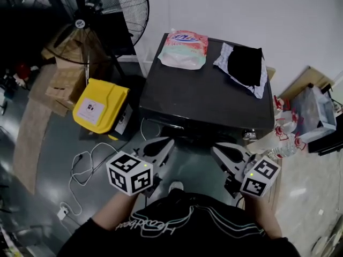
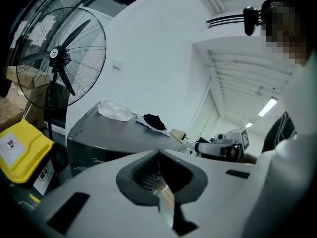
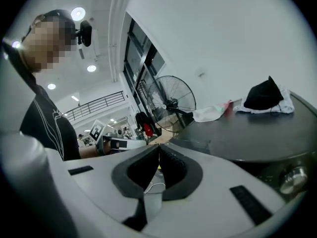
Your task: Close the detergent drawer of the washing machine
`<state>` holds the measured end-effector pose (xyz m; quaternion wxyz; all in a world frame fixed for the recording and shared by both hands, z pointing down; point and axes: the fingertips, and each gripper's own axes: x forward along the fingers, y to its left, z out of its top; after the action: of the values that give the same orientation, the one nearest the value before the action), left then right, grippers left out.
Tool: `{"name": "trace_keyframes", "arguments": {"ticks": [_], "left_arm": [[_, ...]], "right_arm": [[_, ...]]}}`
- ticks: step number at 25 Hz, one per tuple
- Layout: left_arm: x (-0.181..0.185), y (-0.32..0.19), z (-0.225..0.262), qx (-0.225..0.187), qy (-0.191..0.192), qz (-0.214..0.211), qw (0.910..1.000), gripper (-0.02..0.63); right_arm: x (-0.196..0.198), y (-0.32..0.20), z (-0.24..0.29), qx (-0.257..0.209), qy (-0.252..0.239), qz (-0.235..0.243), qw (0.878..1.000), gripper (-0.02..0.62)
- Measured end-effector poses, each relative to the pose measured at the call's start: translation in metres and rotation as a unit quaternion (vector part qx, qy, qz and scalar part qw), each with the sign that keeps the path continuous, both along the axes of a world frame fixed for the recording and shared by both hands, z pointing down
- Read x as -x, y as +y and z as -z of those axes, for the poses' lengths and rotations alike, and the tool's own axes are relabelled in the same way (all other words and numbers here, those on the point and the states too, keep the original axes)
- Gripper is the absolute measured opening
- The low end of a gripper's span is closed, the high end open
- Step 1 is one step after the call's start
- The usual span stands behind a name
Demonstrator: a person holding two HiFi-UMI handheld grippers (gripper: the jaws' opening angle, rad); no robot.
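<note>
The dark grey washing machine [image 1: 209,98] stands ahead of me; its flat top carries a pink detergent bag [image 1: 183,50] and a black cloth [image 1: 245,64] lying on a white one. The front panel [image 2: 91,145] and a knob [image 3: 293,175] show in the gripper views. A pale grey piece [image 3: 193,144] at the machine's front corner may be the drawer; I cannot tell how it stands. My left gripper [image 1: 167,142] and right gripper [image 1: 217,149] hover side by side just before the machine's front edge, both shut and empty, touching nothing.
A large standing fan [image 1: 102,15] rises left of the machine. A yellow box [image 1: 101,106] and cardboard boxes [image 1: 64,79] sit on the floor there, with a white cable [image 1: 80,170]. A plastic crate [image 1: 316,111] and bottles [image 1: 284,138] crowd the right side.
</note>
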<state>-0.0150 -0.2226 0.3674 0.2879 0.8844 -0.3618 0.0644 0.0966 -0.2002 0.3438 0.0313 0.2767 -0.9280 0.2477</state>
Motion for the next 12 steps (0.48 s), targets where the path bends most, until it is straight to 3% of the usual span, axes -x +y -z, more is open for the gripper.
{"name": "trace_keyframes", "arguments": {"ticks": [4,8,12], "left_arm": [[-0.023,0.034,0.033,-0.031,0.021,-0.014,0.9992,0.023],[-0.037,0.064,0.048,-0.055,0.015,-0.01,0.9983,0.023],[-0.05,0.085,0.057,-0.07,0.014,-0.003,0.9975,0.024]], "right_arm": [[-0.005,0.026,0.02,-0.026,-0.009,0.029,0.999,0.026],[-0.015,0.053,0.033,-0.042,-0.03,0.041,0.998,0.026],[-0.023,0.079,0.041,-0.073,-0.012,0.054,0.996,0.026]]}}
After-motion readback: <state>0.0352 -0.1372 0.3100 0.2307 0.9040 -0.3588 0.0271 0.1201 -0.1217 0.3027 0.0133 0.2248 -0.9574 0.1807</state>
